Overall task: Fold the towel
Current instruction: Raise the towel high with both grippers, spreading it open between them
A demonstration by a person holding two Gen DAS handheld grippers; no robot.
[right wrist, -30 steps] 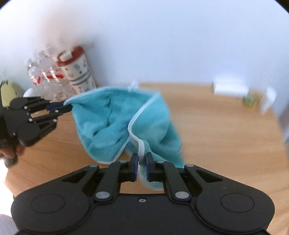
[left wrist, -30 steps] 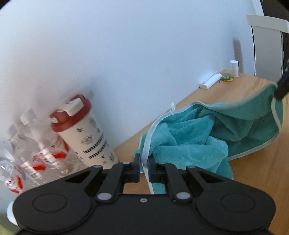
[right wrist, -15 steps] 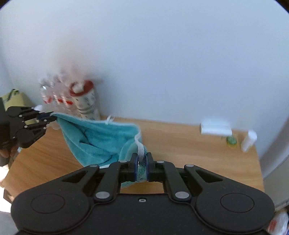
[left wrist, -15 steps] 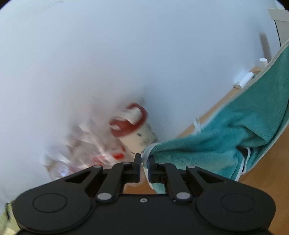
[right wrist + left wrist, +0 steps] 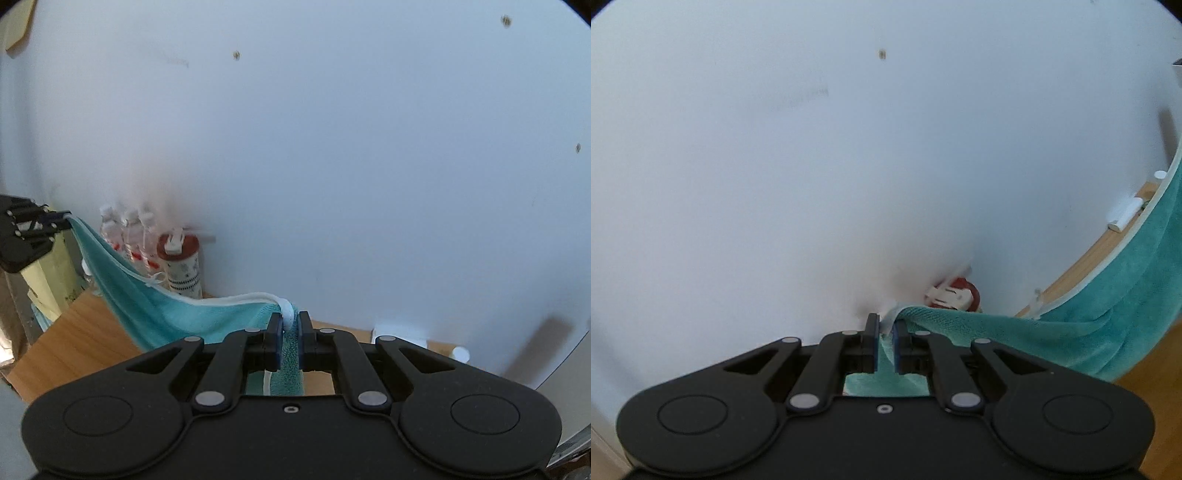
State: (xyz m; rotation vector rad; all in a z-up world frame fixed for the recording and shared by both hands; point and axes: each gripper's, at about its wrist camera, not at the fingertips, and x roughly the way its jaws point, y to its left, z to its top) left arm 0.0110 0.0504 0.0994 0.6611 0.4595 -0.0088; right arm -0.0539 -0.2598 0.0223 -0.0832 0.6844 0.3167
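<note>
Above a wooden table [image 5: 85, 332] set against a white wall [image 5: 332, 166], a teal towel [image 5: 166, 314] is hanging stretched between two hand-held grippers, its white-piped top edge sagging in the middle. The left gripper [image 5: 885, 334] is pinching one corner of the cloth between its blue pads, and the right gripper [image 5: 291, 332] is clamping the other corner, where the piping is bunching into a thick roll. From the left wrist view the lower part of the towel is draping down toward the tabletop at the right.

The risks look plain enough. Each grip is biting only a small bit of hem, so a sharp tug or uneven pull could be slipping a corner free and dropping the towel in a heap. The bunched corner in the right gripper may be twisting the edge, which would be spoiling a clean fold. Just behind the hanging cloth, a red-lidded shaker bottle [image 5: 183, 264] and a cluster of clear water bottles [image 5: 127, 236] are standing near the wall; a swinging towel could be catching them and knocking them over.
</note>
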